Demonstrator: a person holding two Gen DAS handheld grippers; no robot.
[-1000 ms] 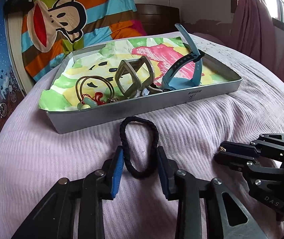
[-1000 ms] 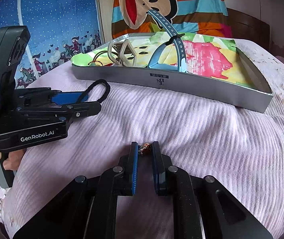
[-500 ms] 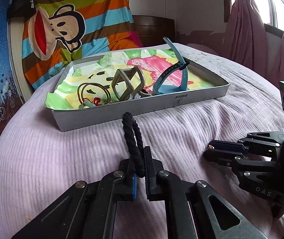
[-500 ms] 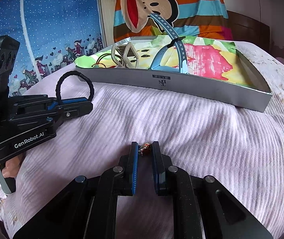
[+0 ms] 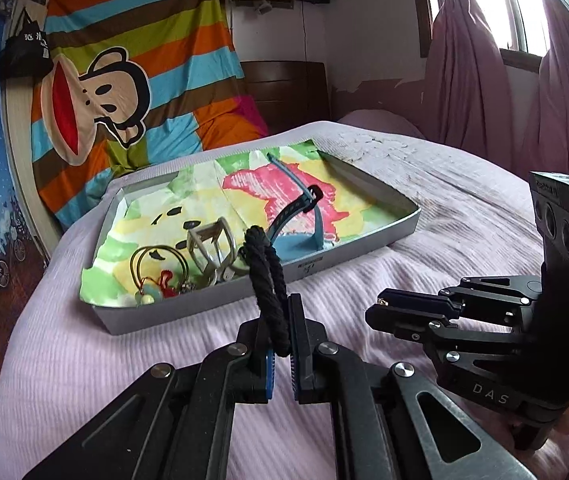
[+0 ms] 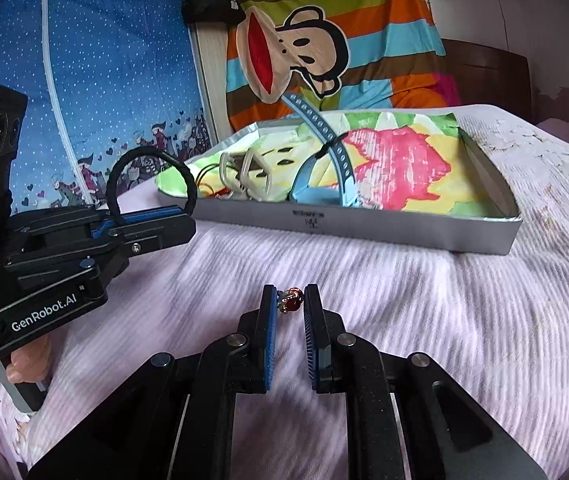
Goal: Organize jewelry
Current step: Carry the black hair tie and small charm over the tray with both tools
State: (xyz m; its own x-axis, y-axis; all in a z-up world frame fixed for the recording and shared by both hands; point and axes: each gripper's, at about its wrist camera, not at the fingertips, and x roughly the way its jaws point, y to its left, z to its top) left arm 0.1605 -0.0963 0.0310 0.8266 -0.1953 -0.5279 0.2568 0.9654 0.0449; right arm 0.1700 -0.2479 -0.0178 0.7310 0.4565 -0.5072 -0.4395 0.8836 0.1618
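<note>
My left gripper (image 5: 280, 312) is shut on a black braided hair tie (image 5: 266, 276) and holds it upright above the bed, in front of the grey tray (image 5: 364, 246). The tie also shows in the right wrist view (image 6: 152, 176). My right gripper (image 6: 289, 300) is shut on a small red and gold earring (image 6: 290, 303), low over the bedcover. The tray (image 6: 364, 226) holds a blue watch strap (image 5: 296, 216), a metal frame piece (image 5: 212, 248), gold hoops (image 5: 156, 260) and small red and green beads (image 5: 156, 290).
The bed is covered with a pale lilac ribbed blanket (image 5: 464, 216). A striped monkey-print quilt (image 5: 124, 80) is piled behind the tray. Pink curtains (image 5: 484, 80) hang at the right. A blue wall (image 6: 84, 80) is at the left.
My left gripper closed on the black hair tie, lifted it off the bed and carried it toward the tray. My right gripper stayed shut on the earring and rose slightly.
</note>
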